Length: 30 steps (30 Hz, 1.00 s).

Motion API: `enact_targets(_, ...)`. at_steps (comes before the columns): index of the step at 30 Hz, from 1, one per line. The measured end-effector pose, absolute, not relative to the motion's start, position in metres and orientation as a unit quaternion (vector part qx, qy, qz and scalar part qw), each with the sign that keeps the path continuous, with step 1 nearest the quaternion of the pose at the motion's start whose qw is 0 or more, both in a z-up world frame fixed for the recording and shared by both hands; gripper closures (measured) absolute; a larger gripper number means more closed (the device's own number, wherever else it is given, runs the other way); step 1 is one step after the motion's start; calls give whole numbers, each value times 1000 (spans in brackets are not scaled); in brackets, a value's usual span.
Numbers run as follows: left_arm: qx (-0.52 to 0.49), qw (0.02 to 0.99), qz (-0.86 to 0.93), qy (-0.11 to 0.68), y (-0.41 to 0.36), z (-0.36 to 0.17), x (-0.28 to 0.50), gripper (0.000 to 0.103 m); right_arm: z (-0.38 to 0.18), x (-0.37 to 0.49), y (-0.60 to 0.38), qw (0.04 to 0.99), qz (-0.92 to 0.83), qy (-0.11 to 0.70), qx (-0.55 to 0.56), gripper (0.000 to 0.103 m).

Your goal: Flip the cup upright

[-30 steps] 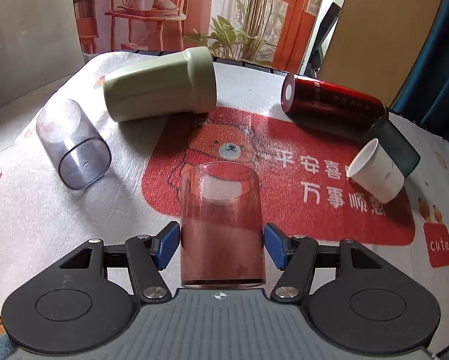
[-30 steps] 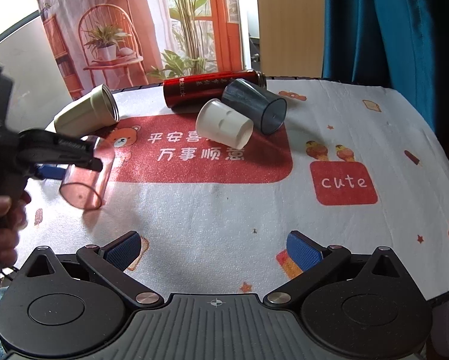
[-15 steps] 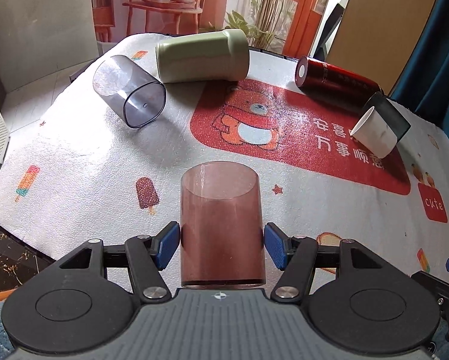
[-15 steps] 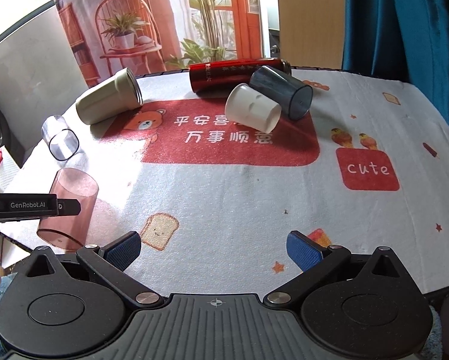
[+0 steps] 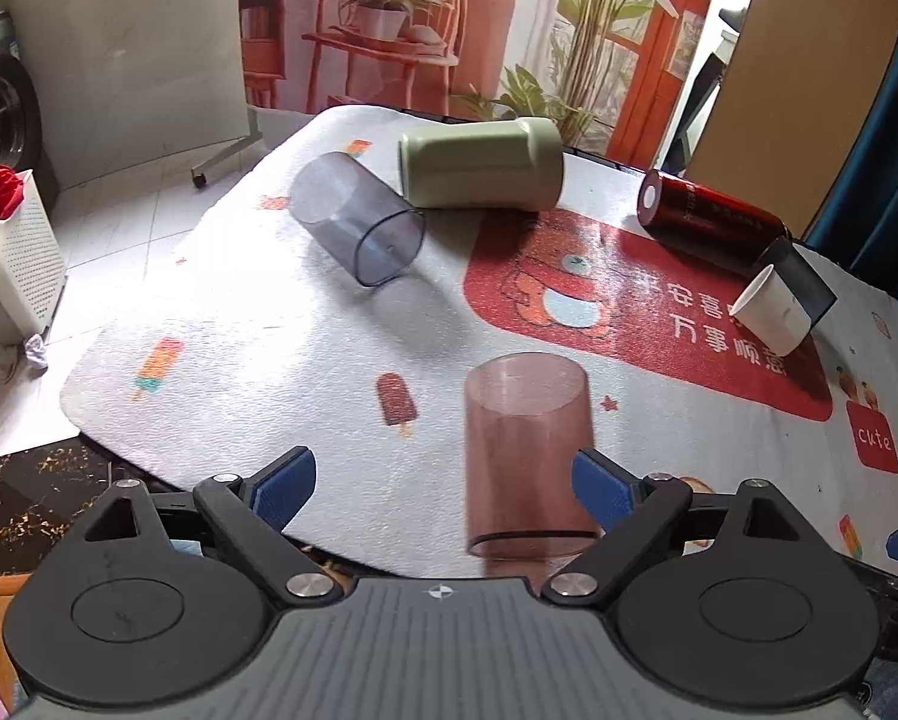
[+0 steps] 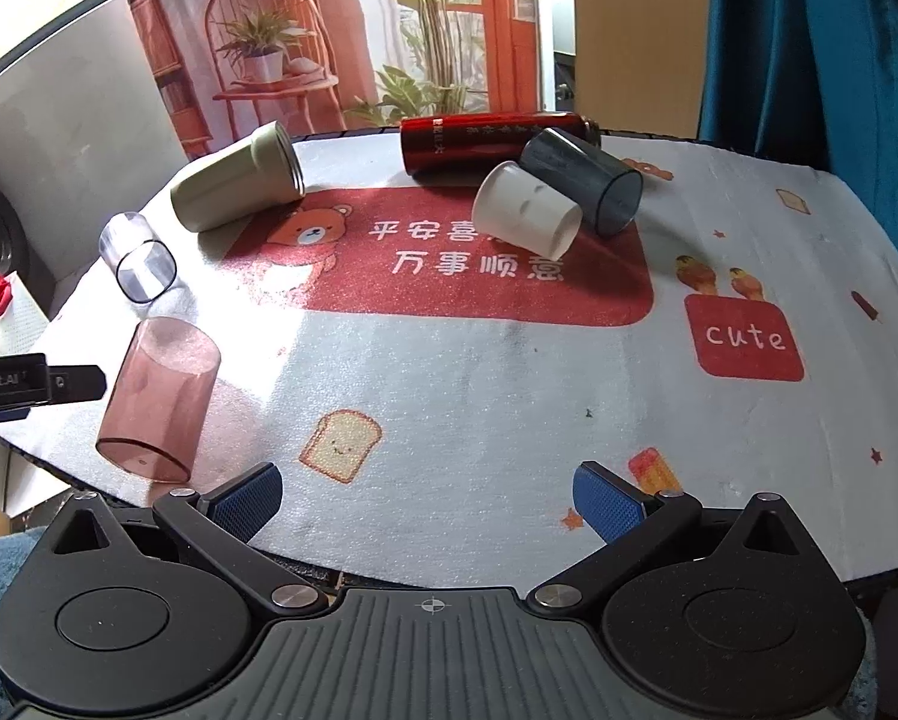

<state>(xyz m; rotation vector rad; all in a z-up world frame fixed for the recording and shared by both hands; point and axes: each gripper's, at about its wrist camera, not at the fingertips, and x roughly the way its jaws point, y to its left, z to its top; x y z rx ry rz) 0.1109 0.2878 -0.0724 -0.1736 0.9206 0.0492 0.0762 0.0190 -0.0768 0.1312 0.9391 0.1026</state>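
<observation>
- The laundry basket (image 5: 14, 258) on the floor at far left is cut off by the frame edge in the left wrist view; red cloth shows at its top.
- The left gripper (image 5: 443, 483) stands open, its blue pads spread wide. In the right wrist view only its black tip (image 6: 35, 387) enters from the left edge; the rest is out of frame.
- The pink cup (image 5: 526, 456) is see-through and motion-blurred, so its outline is soft. It sits near the right pad of the left gripper; whether the pad touches it I cannot tell.
- In the right wrist view the pink cup (image 6: 161, 396) is at the tabletop's near left edge, closed end up and tilted, open rim down, close to the drop-off.
- The clear cup (image 5: 359, 219) lies on its side, mouth toward the camera, near the tabletop's left edge.
- The green mug (image 5: 481, 165) lies on its side just behind the clear cup, close to the far edge.
- The tabletop (image 6: 478, 396) has a wide bare stretch of printed cloth across its near middle and right.
- The white cup (image 6: 526, 210), the dark grey cup (image 6: 580, 180) and the red bottle (image 6: 496, 141) lie together at the far right; the cups partly hide the bottle.
- The right gripper (image 6: 428, 501) is open, holding nothing, over the near edge.
</observation>
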Motion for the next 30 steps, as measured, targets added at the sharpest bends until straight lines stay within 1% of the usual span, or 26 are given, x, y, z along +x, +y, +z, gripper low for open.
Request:
enact_targets(9,-79,896,67,431,344,-59,80,6,-61,99,60,880,106,463,21,0)
enact_targets(15,-85,907,82,404,357,-47,71,6,-60,131,103,865,157,478,3,0)
enact_targets(21,-90,905,97,404,365,-52,69,6,-66,161,146,857,185,480,-11,0)
enact_targets(26,-94,901,97,413,365,-59,72,6,-74,185,164,850,203,487,12,0)
enact_targets(30,-90,899,94,418,362,-64,71,6,-93,205,167,830,199,517,58,3)
